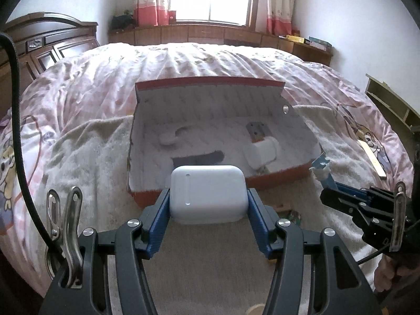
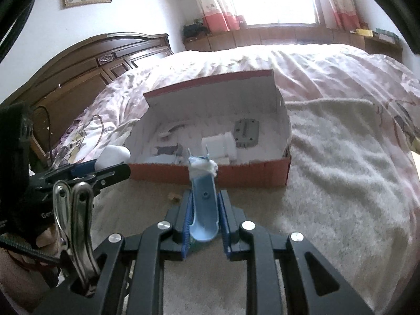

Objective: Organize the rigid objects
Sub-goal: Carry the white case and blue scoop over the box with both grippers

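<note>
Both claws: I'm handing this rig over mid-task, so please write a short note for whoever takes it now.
Left claw: shut on the white rounded plastic case, held short of the box.
Right claw: shut on the light blue plastic piece with white fluff at its tip.
Red cardboard box with white lining sits open on the beige fuzzy blanket.
Done: grey metal plate, white cylinder and other small pieces are inside.
Left: place both held items in the box.

Left gripper (image 1: 208, 204) jaws stand half apart, gripping; right gripper (image 2: 204, 210) jaws are almost together, clamping; both point downward
</note>
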The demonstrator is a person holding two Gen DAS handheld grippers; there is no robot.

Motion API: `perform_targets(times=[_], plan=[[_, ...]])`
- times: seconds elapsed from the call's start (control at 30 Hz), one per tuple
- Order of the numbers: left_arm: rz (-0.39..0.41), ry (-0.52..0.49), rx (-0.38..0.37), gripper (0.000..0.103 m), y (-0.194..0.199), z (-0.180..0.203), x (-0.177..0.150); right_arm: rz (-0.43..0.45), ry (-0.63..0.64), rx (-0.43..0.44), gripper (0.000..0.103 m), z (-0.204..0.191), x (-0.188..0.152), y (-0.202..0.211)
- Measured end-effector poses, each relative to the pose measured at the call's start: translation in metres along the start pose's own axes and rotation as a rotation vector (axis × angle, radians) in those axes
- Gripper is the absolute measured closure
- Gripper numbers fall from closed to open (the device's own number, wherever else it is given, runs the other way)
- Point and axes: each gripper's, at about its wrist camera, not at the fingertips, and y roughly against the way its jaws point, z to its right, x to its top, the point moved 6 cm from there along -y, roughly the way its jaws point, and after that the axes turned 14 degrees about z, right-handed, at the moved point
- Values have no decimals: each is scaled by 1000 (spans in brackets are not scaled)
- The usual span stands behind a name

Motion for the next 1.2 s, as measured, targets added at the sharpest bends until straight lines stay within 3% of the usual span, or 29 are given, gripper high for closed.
perform_targets(times=[0.67, 1.2], plan=[[23, -7, 30, 46, -36, -4, 30, 47, 14, -13, 83, 9, 36, -29], [-34, 20, 72, 46, -86, -13, 25, 51, -7, -52, 83, 26, 42, -49]])
